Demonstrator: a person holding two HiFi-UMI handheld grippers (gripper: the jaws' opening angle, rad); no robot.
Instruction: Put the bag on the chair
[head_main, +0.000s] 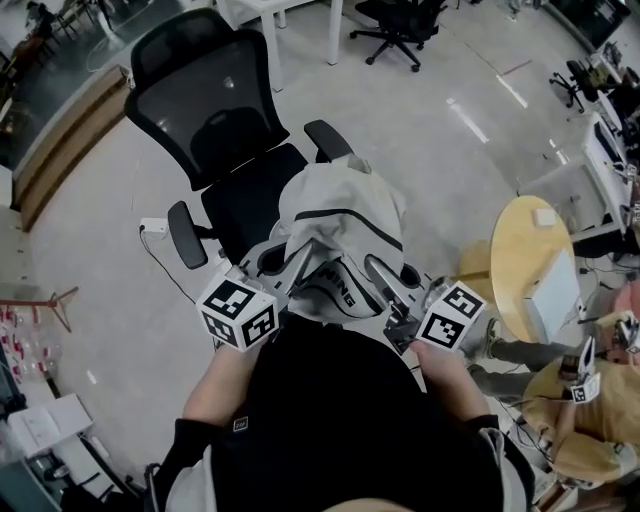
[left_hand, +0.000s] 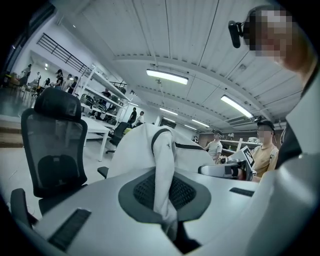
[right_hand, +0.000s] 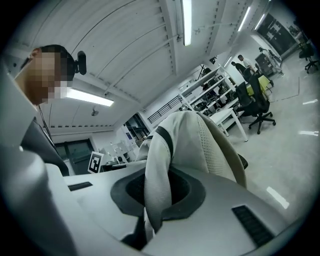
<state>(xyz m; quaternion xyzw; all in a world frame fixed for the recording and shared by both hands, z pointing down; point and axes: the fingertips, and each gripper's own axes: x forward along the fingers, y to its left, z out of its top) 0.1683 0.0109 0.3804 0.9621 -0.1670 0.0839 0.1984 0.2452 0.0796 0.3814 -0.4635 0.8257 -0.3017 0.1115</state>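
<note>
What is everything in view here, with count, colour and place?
bag: one, light grey with black trim, over the near chair's seat
near office chair: one, black, ahead of the person
far office chairs: at least two, black, top and upper right
white table: one, white, top edge
round table: one, pale wood, right
seated person: one, tan top, lower right
left gripper: one, grey, fingers shut on the bag
right gripper: one, grey, fingers shut on the bag

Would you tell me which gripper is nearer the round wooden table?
Right. The right gripper is just beside the round wooden table; the left gripper is across the bag, farther off.
</note>
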